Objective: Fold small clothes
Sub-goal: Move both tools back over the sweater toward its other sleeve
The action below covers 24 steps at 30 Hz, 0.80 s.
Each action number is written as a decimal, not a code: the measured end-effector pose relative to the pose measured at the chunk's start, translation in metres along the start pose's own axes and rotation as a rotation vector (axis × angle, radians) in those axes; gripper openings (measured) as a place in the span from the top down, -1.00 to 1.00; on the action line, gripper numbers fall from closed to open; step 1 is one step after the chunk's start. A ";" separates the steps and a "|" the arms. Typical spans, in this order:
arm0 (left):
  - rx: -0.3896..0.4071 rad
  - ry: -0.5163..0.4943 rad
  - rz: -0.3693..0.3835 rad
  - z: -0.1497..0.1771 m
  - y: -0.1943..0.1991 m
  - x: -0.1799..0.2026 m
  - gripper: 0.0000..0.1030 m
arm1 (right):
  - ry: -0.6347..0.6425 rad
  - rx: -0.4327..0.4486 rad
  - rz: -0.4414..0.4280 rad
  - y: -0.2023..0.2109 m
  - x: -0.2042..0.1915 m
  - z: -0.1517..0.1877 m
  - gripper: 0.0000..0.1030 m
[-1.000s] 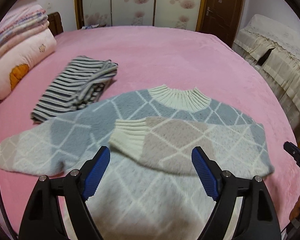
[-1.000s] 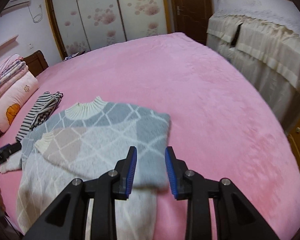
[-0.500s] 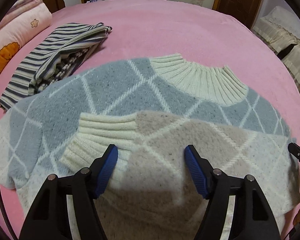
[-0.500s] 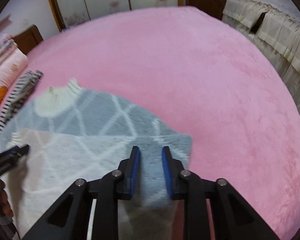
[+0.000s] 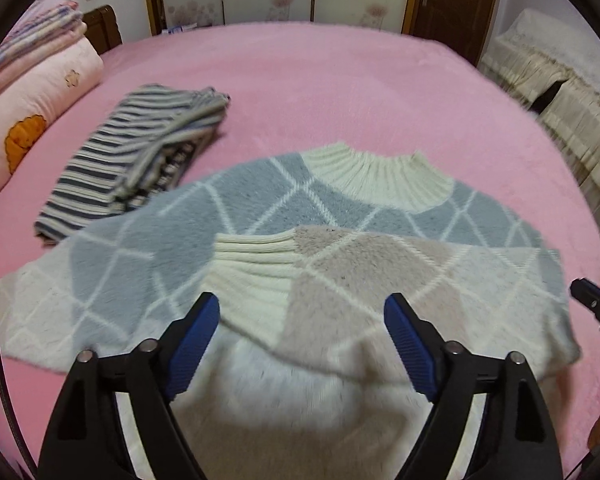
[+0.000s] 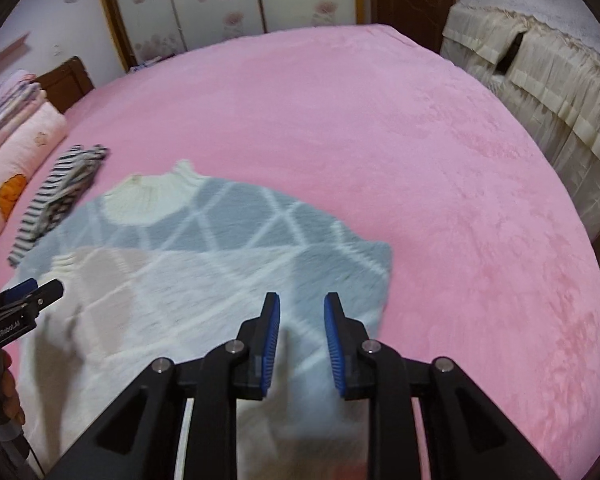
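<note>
Both grippers have pulled back from half a second ago. The left gripper [image 5: 300,336] hovers over the folded-in sleeve [image 5: 340,280], jaws wide and opening, nothing clamped. The right gripper [image 6: 300,336] has narrow jaws easing apart over the sweater [image 6: 204,264] edge (blurred, but seemingly gripping nothing). So that sleeve fold looks finished; the other sleeve [image 5: 40,312] lies spread. Beyond: the striped garment [image 5: 132,160], then open pink bed [image 6: 380,140].

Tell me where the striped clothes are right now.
In the left wrist view the folded striped clothes lie on the pink bed, at upper left, between the pillow and the sweater, apparently touching its sleeve.
</note>
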State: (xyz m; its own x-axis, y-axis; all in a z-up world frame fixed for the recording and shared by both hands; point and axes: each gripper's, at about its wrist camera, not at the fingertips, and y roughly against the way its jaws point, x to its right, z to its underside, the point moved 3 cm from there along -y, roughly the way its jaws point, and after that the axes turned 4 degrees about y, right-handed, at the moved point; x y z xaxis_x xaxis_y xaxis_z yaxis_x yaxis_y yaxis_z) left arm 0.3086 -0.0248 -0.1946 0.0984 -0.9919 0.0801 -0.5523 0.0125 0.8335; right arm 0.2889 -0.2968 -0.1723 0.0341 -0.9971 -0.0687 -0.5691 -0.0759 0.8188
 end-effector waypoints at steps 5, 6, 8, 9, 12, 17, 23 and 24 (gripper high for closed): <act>0.059 -0.004 0.045 0.012 0.058 -0.005 -0.68 | 0.005 0.058 -0.065 0.051 -0.039 0.014 0.56; 0.074 -0.005 0.051 0.015 0.072 -0.007 -0.73 | 0.009 0.067 -0.072 0.059 -0.046 0.016 0.56; 0.105 -0.006 0.055 0.022 0.098 -0.009 -0.82 | 0.013 0.089 -0.088 0.079 -0.062 0.022 0.55; 0.125 -0.009 0.057 0.024 0.110 -0.011 -0.87 | 0.015 0.103 -0.096 0.091 -0.071 0.025 0.53; 0.181 -0.021 0.050 0.030 0.144 -0.015 -0.95 | 0.020 0.133 -0.106 0.115 -0.090 0.031 0.49; 0.252 -0.060 0.047 0.036 0.186 -0.023 -0.99 | 0.028 0.176 -0.133 0.147 -0.120 0.034 0.47; 0.310 -0.111 0.030 0.041 0.221 -0.037 -0.99 | 0.044 0.218 -0.147 0.172 -0.158 0.034 0.38; 0.320 -0.111 0.027 0.042 0.226 -0.039 -0.99 | 0.050 0.224 -0.148 0.176 -0.165 0.034 0.37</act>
State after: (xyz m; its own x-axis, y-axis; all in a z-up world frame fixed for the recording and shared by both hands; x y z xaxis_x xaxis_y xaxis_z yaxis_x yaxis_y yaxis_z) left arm 0.1456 0.0119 -0.0323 -0.0012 -0.9997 0.0252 -0.7868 0.0165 0.6170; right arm 0.1554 -0.1457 -0.0366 0.1676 -0.9751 -0.1456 -0.7223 -0.2219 0.6550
